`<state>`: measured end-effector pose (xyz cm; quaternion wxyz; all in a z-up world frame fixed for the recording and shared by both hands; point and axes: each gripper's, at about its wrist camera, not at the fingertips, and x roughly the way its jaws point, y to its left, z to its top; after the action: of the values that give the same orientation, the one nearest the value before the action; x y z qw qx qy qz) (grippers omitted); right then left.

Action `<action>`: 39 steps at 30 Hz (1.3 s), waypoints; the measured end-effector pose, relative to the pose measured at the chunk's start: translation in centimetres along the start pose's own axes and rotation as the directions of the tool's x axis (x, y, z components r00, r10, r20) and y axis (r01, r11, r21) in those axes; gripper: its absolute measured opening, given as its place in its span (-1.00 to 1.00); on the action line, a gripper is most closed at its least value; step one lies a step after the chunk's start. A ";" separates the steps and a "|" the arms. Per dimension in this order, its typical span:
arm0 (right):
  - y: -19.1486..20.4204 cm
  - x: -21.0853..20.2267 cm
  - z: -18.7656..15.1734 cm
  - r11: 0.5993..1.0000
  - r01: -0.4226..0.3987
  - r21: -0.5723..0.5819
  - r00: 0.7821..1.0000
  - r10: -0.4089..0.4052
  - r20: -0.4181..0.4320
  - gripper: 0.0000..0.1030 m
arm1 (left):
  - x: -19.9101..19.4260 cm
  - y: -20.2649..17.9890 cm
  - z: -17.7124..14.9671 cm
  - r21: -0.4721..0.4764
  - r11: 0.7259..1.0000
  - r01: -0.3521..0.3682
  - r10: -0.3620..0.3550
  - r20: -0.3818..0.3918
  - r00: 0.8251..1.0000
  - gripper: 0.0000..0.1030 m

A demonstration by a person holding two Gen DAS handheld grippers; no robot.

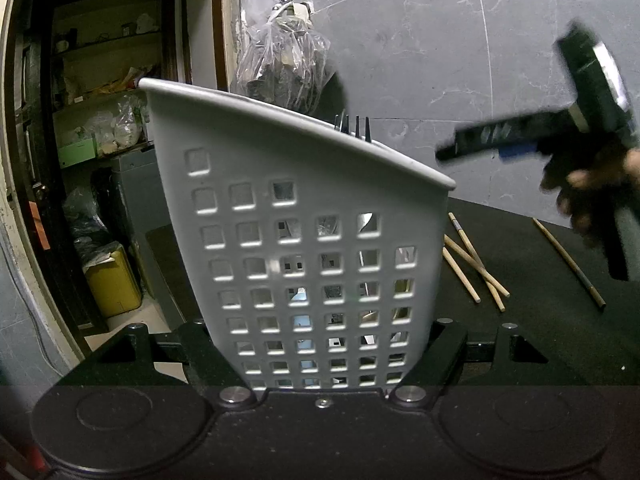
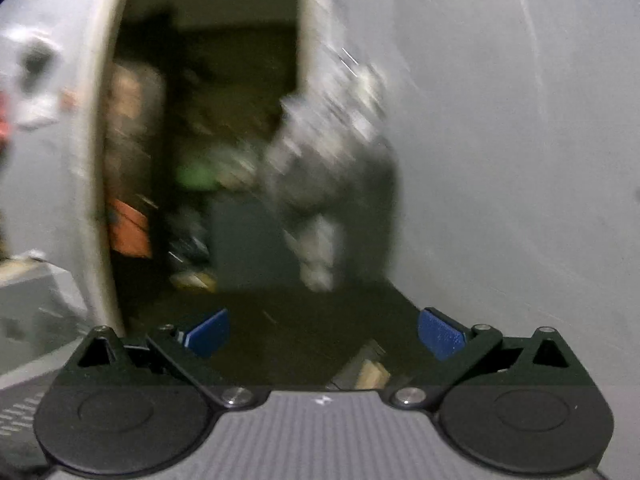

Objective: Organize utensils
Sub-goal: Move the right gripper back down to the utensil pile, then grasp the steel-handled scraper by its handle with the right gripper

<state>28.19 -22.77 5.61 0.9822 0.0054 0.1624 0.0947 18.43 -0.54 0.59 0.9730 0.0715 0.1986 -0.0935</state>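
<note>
Left wrist view: the left tongs [image 1: 326,356] are clamped on the base of a white perforated utensil basket [image 1: 304,216], which tilts between the fingers. Through its holes, dim utensils show; dark fork tines [image 1: 354,124] rise above its far rim. Right of it, wooden chopsticks [image 1: 476,268] lie loose on the dark desk [image 1: 540,320]. Farther right, the right tongs [image 2: 322,334] gape wide, holding nothing.

Home: cluttered pantry shelves [image 1: 104,92], utensil caddy [image 1: 304,240].
</note>
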 end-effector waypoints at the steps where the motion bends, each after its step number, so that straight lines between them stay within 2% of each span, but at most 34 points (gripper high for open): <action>1: -0.6 1.3 -0.3 1.000 0.022 0.022 0.998 -0.021 -0.052 0.99 | 0.0 0.0 0.0 0.000 1.000 0.000 0.000 0.000 1.000 0.49; 5: -2.8 5.4 -1.5 0.992 0.054 0.114 0.978 -0.029 -0.207 0.99 | 0.0 0.0 0.0 0.000 1.000 0.000 0.000 0.000 1.000 0.49; 8: -3.5 7.4 -2.3 0.990 0.067 0.124 0.963 -0.031 -0.268 0.99 | 0.1 0.1 0.0 -0.001 1.000 0.001 -0.001 0.000 1.000 0.49; 12: -3.2 8.9 -2.4 0.993 0.047 0.104 0.962 -0.017 -0.274 0.99 | 0.1 0.1 0.0 -0.001 1.000 0.001 -0.001 0.000 1.000 0.49; 18: -1.5 10.9 -2.2 0.996 -0.060 0.068 0.967 0.075 -0.242 0.99 | 0.1 0.1 0.1 -0.001 1.000 0.001 -0.001 0.000 1.000 0.49; 25: 0.3 11.7 -1.3 0.988 -0.153 0.022 0.962 0.154 -0.224 0.98 | 0.1 0.1 0.1 -0.001 1.000 0.001 -0.001 0.000 1.000 0.49; 34: 1.2 13.4 -1.0 0.976 -0.216 0.011 0.944 0.212 -0.252 0.94 | 0.1 0.1 0.1 -0.001 1.000 0.001 -0.001 0.000 1.000 0.49; 39: 0.8 14.5 -1.5 0.980 -0.189 0.059 0.933 0.198 -0.301 0.93 | 0.1 0.1 0.1 -0.001 1.000 0.001 -0.001 0.000 1.000 0.49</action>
<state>40.99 -19.28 -0.38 0.9309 0.0210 0.3123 0.1884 18.54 -0.50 0.64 0.9729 0.0710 0.1987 -0.0941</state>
